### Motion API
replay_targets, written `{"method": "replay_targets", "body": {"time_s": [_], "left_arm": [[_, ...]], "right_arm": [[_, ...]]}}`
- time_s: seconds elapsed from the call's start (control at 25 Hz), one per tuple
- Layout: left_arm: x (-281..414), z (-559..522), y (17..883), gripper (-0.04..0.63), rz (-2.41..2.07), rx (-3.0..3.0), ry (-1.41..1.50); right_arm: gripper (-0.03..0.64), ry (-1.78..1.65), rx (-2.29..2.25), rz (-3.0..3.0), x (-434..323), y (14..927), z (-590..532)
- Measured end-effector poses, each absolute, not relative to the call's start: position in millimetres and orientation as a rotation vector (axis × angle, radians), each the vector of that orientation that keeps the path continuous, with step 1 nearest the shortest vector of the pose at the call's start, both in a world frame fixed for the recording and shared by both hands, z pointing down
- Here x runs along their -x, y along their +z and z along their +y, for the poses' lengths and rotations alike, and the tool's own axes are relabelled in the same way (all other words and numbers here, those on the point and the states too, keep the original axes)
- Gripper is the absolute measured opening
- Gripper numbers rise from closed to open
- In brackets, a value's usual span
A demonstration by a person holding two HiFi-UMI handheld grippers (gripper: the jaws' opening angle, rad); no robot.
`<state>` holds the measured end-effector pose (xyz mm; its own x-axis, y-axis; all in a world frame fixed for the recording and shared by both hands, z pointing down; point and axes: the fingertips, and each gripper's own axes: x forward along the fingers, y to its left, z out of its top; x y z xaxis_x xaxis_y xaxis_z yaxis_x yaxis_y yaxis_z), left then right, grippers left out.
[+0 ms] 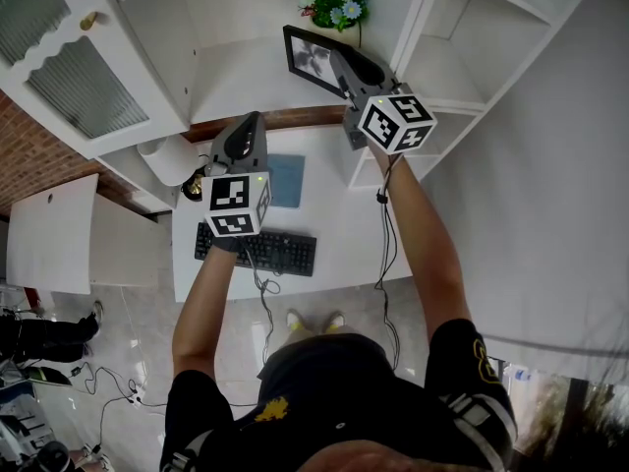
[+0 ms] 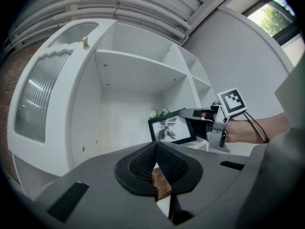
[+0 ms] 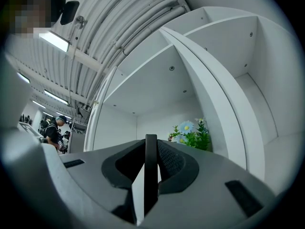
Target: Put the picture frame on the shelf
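Right hand-held gripper [image 1: 346, 65] clamps the picture frame [image 1: 309, 57] by its edge at upper centre, over the shelf [image 1: 241, 82] near flowers [image 1: 336, 6]; left hand-held gripper [image 1: 248, 124] hangs closed, empty.

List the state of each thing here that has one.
Black picture frame, gripped by one edge, at the white shelf.
Right gripper, jaws shut on the black picture frame.
Left gripper, jaws together, nothing between them.
White cabinet door with ribbed glass, swung open.
Blue and white flowers, upright on the white shelf.
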<state>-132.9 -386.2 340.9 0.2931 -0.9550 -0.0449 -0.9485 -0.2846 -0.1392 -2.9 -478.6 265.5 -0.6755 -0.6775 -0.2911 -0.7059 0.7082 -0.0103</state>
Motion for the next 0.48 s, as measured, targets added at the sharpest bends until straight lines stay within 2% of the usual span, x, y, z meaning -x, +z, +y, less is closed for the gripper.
{"method": "replay_targets", "body": {"time_s": [0.48], "left_arm": [[127.0, -388.4, 339.7, 0.018, 1.767, 2.429, -0.047]], "right_arm": [[0.072, 0.128, 1.161, 2.645, -2.7, 267.4, -485.6]]}}
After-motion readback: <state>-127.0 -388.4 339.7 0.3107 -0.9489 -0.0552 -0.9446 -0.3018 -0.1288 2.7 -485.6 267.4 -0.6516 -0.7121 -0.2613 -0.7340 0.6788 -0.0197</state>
